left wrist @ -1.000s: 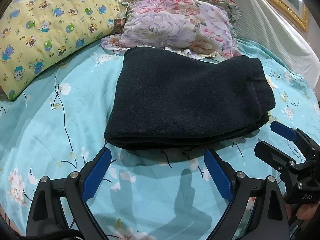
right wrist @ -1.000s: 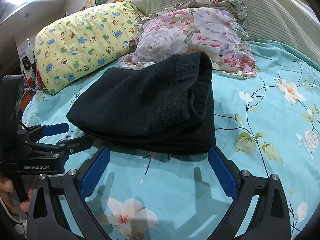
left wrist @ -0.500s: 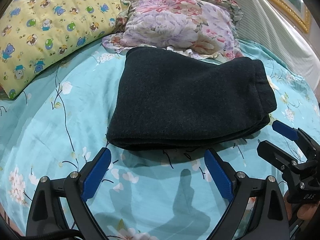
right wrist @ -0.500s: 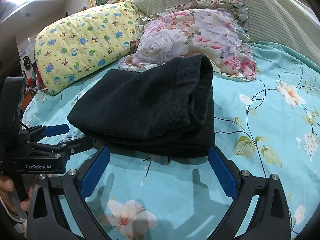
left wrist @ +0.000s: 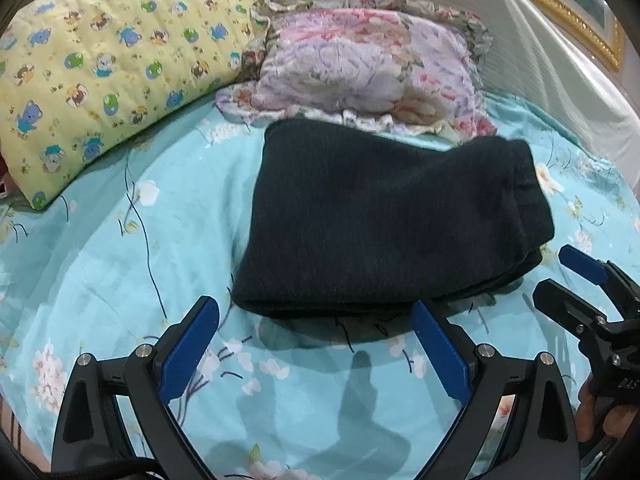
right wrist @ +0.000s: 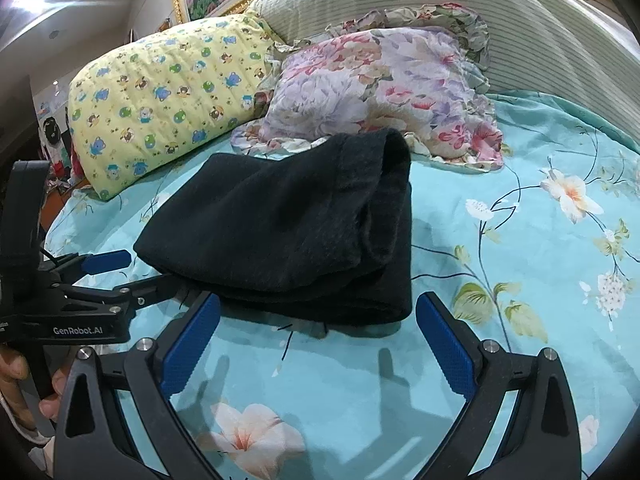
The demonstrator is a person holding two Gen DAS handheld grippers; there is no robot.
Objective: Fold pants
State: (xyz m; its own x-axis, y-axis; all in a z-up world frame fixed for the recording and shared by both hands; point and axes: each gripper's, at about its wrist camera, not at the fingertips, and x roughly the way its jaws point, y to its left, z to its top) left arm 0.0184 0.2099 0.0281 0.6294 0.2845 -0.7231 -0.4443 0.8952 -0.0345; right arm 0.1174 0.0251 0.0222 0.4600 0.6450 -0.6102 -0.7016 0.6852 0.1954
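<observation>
On the bedsheet (left wrist: pixel 100 248) lie folded pants (left wrist: pixel 384 224), both tongs (left wrist: pixel 316 344) (right wrist: pixel 316 340) apart; only right view shows layered edge.

- The pants (left wrist: pixel 384 224) are seen as thick, matt, slightly fuzzy dark knit cloth.
- The bed (left wrist: pixel 120 248) is covered in smooth, thin printed cloth.
- The left tongs (left wrist: pixel 316 340) are made of matt black plastic, with ribbed blue pads (left wrist: pixel 440 348) and shiny metal screws.

pants (left wrist: pixel 392 216) on bedsheet (left wrist: pixel 120 264), pillows (left wrist: pixel 360 72) behind
</observation>
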